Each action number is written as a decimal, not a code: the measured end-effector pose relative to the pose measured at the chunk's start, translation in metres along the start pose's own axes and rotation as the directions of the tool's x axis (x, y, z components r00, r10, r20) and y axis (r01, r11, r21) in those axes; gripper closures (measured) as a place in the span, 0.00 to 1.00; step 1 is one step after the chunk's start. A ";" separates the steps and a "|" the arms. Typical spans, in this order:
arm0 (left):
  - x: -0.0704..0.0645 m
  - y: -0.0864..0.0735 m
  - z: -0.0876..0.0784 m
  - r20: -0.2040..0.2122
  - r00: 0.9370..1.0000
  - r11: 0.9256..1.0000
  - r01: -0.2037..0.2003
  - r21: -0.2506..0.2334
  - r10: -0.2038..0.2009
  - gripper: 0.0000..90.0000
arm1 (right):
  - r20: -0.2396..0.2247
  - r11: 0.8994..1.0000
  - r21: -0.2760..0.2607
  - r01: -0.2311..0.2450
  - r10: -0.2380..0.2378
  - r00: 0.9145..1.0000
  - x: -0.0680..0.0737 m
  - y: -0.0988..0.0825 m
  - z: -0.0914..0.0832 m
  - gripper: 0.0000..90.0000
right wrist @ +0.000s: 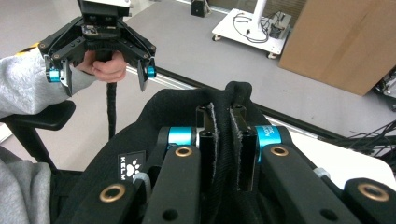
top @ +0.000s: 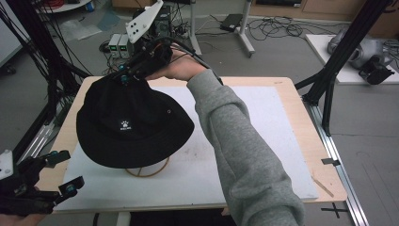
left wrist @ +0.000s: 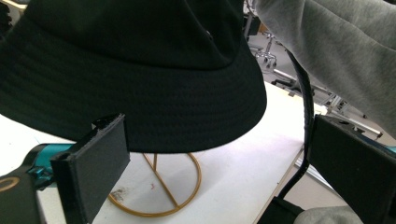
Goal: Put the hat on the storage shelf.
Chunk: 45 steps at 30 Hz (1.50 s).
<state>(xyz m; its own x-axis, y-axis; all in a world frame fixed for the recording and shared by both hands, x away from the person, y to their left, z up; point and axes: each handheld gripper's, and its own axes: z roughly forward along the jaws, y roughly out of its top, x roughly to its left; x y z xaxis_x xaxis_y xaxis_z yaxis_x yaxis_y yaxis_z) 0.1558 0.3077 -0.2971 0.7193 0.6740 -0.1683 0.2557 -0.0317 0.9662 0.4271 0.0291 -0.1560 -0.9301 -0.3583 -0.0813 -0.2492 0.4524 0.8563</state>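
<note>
A black bucket hat (top: 134, 125) with a small white paw logo hangs over a gold wire stand (top: 148, 170) on the white mat. My right gripper (top: 123, 77) comes in from above and behind, shut on a fold of the hat's crown. In the right gripper view (right wrist: 224, 116) both pads squeeze that ridge of black fabric (right wrist: 236, 91). My left gripper (top: 66, 172) sits at the table's near left corner, open and apart from the hat. Its view shows its pads (left wrist: 93, 163) spread wide, the hat brim (left wrist: 140, 93) and the stand's ring (left wrist: 159, 186) ahead.
A grey-sleeved forearm (top: 240, 141) crosses the table's middle. The white mat (top: 277, 117) covers a wooden table (top: 301, 101). Black frame posts (top: 339, 61) rise at the right edge. Cables and boxes lie on the floor beyond the far edge.
</note>
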 end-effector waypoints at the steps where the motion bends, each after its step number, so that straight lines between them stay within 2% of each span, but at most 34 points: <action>1: 0.000 0.000 0.000 0.000 1.000 1.000 0.001 0.001 -0.001 0.07 | 0.002 1.000 -0.002 -0.003 0.003 1.000 0.000 -0.002 0.001 0.94; 8: 0.000 -0.001 0.005 0.004 1.000 1.000 0.001 0.014 -0.001 0.07 | -0.006 1.000 0.004 -0.027 0.027 1.000 0.001 -0.016 0.009 0.93; 16: 0.000 -0.001 0.005 0.005 1.000 1.000 0.001 0.014 -0.001 0.07 | 0.000 1.000 0.009 -0.023 0.023 1.000 0.002 -0.016 0.010 0.90; 19: 0.000 -0.001 0.004 0.004 1.000 1.000 0.001 0.014 -0.001 0.07 | -0.003 0.999 0.010 -0.049 0.049 0.999 0.002 -0.017 0.010 0.88; 24: 0.001 -0.002 0.004 0.004 1.000 1.000 0.002 0.013 -0.002 0.07 | 0.016 0.999 0.002 -0.054 0.054 0.998 0.002 -0.017 0.009 0.76; 28: 0.001 -0.002 0.005 0.003 1.000 1.000 0.006 0.015 -0.006 0.07 | 0.045 0.997 -0.046 -0.056 0.058 0.997 0.002 -0.015 0.004 0.58; 35: 0.001 -0.002 0.006 0.006 1.000 1.000 0.007 0.015 -0.007 0.07 | 0.122 0.993 -0.098 -0.069 0.081 0.989 0.003 -0.013 -0.002 0.23; 40: 0.001 -0.001 0.005 0.008 1.000 1.000 0.005 0.009 -0.005 0.07 | 0.133 0.989 -0.131 -0.063 0.081 0.988 0.006 -0.010 -0.003 0.14; 45: 0.002 -0.001 0.003 0.006 1.000 1.000 0.007 0.006 -0.007 0.07 | 0.140 0.987 -0.141 -0.076 0.096 0.986 0.005 -0.011 -0.004 0.14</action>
<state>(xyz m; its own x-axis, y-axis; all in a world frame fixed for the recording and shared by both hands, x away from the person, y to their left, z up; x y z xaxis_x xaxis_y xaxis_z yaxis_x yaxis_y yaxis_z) 0.1590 0.3065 -0.2993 0.7213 0.6699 -0.1759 0.2643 -0.0315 0.9639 0.4261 0.0189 -0.1633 -0.9783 -0.1954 -0.0692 -0.1370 0.3591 0.9232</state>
